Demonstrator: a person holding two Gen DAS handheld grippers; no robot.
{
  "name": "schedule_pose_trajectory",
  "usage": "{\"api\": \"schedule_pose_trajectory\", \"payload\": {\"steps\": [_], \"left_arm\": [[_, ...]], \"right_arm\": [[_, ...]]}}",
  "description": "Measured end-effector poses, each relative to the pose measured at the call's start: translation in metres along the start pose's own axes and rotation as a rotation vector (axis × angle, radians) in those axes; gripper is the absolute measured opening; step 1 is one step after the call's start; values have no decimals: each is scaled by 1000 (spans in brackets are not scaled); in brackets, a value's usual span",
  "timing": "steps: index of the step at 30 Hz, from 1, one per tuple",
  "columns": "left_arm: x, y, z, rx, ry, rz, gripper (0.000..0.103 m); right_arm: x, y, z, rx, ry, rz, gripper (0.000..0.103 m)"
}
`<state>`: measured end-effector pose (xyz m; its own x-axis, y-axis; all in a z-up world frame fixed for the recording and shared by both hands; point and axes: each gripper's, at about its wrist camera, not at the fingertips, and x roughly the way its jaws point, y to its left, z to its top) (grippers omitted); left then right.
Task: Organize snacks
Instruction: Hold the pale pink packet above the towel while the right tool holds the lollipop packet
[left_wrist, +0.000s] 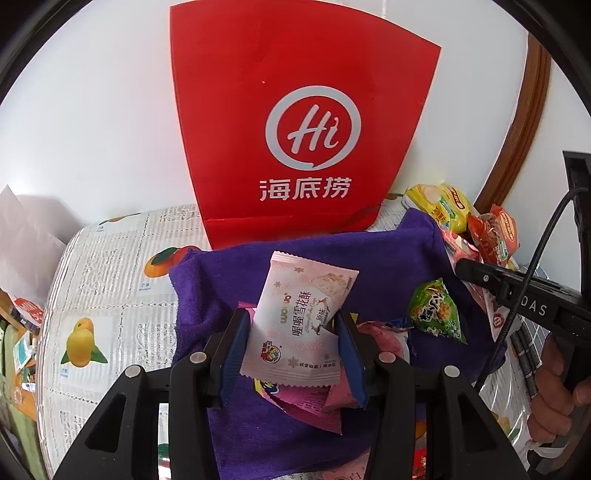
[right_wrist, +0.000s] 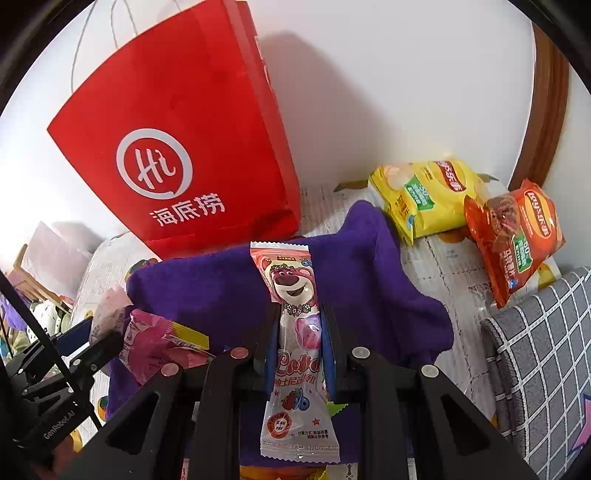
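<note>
Here's the table (left_wrist: 110, 280), dressed in a newsprint cloth printed with fruit, and a purple towel (right_wrist: 229, 288) lies spread across its middle. Behind the towel a red paper bag (left_wrist: 295, 122) stands against the wall. Beside the towel's far right corner lie a yellow chip bag (right_wrist: 424, 199) and an orange chip bag (right_wrist: 513, 236).

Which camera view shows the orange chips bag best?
The right wrist view: the orange chips bag is whole, unobstructed, beside the yellow chips bag. The left wrist view shows it small, near the edge, partly behind the right gripper.
</note>
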<state>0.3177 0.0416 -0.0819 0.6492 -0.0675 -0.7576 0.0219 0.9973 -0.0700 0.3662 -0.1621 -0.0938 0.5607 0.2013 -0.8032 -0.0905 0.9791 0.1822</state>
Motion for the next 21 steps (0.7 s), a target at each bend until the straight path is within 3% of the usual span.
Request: {"api": "schedule_pose_trajectory", "payload": {"steps": [21], "left_arm": [[2,-3,-1,7,8,1,45]], "right_arm": [[24,2,-6,-21,85,-26,21]]}}
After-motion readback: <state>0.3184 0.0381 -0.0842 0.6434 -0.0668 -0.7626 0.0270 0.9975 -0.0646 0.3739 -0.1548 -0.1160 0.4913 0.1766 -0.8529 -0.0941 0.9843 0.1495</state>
